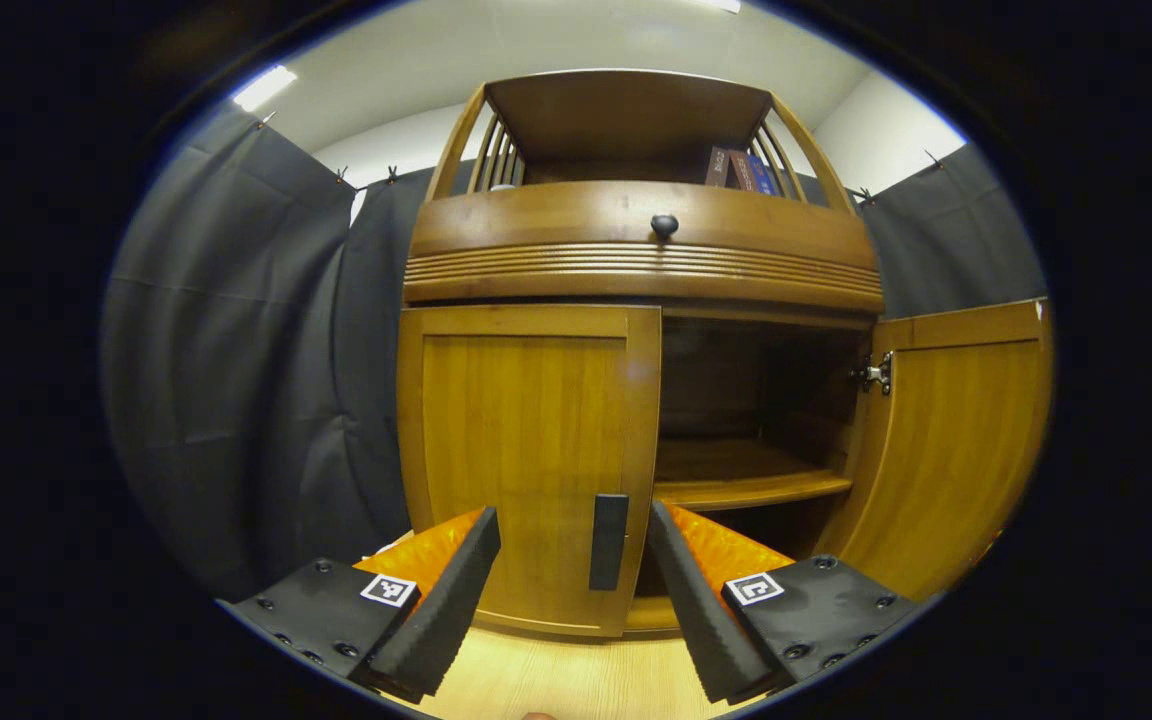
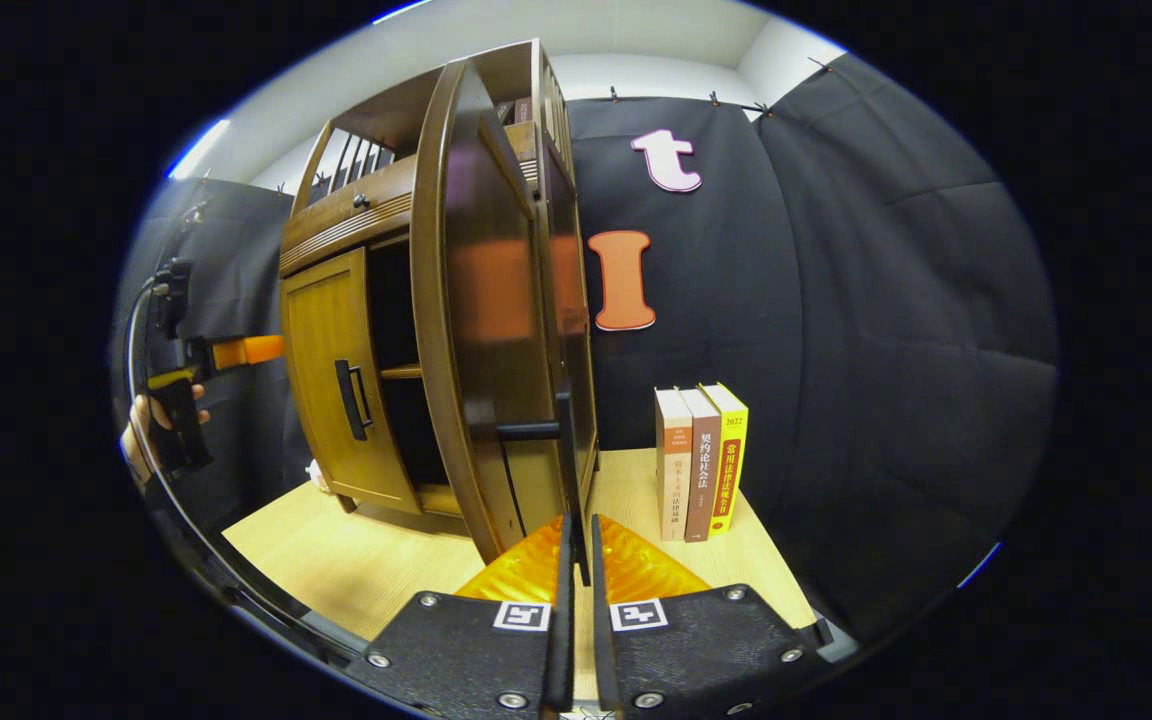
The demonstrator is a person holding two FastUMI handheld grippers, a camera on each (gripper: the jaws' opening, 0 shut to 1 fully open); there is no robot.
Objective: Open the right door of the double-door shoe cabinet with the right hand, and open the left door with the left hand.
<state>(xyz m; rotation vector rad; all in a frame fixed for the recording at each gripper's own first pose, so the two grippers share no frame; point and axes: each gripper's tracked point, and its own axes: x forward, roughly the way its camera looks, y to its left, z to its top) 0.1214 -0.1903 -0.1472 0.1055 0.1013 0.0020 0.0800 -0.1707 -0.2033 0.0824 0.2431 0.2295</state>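
Observation:
The wooden shoe cabinet point(image 1: 636, 250) stands on a light table. Its left door point(image 1: 526, 460) is closed, with a dark vertical handle point(image 1: 608, 540) near its inner edge. My left gripper point(image 1: 572, 522) is open just in front of that handle, one finger on each side, not touching it. The right door point(image 1: 956, 440) is swung wide open, baring an inner shelf point(image 1: 751, 485). In the right gripper view the right door point(image 2: 476, 330) is seen almost edge-on, and my right gripper point(image 2: 577, 560) is shut on its dark handle point(image 2: 566, 450). The left gripper point(image 2: 176, 380), held by a hand point(image 2: 139, 425), shows far left.
Three upright books point(image 2: 701, 460) stand on the table point(image 2: 336, 570) right of the cabinet, close to the open door. A drawer with a round knob point(image 1: 664, 225) sits above the doors, and more books point(image 1: 736, 170) fill the top shelf. Black cloth walls surround the booth.

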